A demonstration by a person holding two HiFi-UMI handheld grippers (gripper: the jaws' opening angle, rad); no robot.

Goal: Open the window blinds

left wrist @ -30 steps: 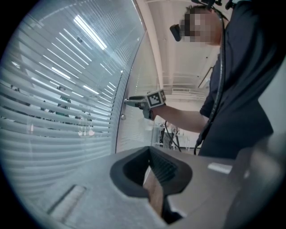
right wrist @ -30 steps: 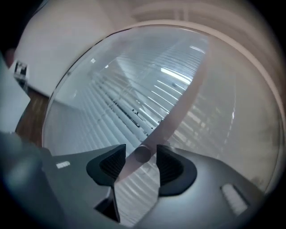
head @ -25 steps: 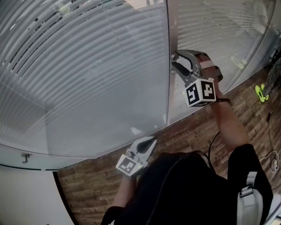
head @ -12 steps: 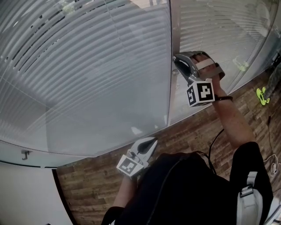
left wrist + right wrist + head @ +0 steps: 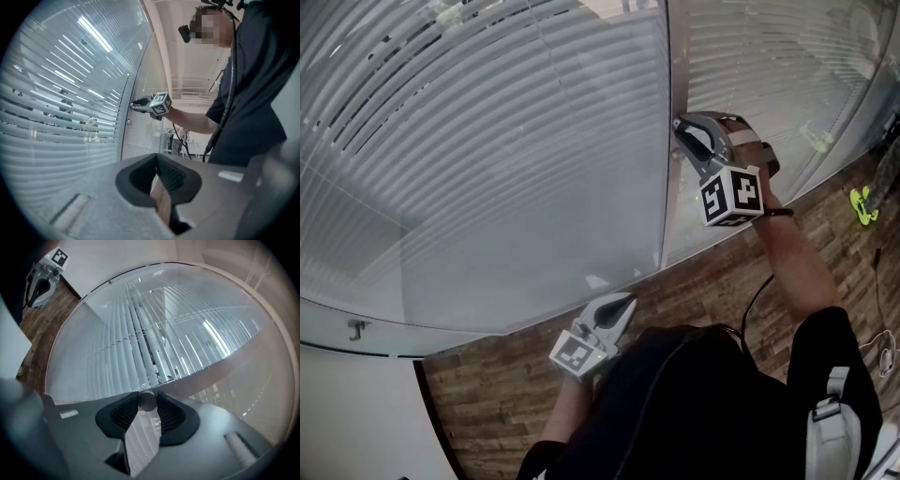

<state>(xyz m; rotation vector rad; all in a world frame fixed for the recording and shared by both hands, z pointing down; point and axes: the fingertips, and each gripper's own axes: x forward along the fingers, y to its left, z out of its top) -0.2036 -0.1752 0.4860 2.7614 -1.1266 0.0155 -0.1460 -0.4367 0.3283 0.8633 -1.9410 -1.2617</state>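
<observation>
White slats make up two window blinds, each behind its own glass pane. The left blind (image 5: 487,141) fills the left and middle of the head view. Its slats lie flat across, and thin dark gaps show between them near the top left corner.

Below it is a brown wood floor (image 5: 487,394). The left gripper (image 5: 625,301) hangs low over the floor, close to the person's body. Its jaws are pressed together and nothing is in them.

One grey post (image 5: 670,187) stands between the two panes. The right gripper (image 5: 679,134) is up against this post. Its jaws have just been closing, and now they squeeze one small round knob (image 5: 147,401).

The right blind (image 5: 750,66) is past the post. One bright green thing (image 5: 862,202) lies on the floor by the right edge.
</observation>
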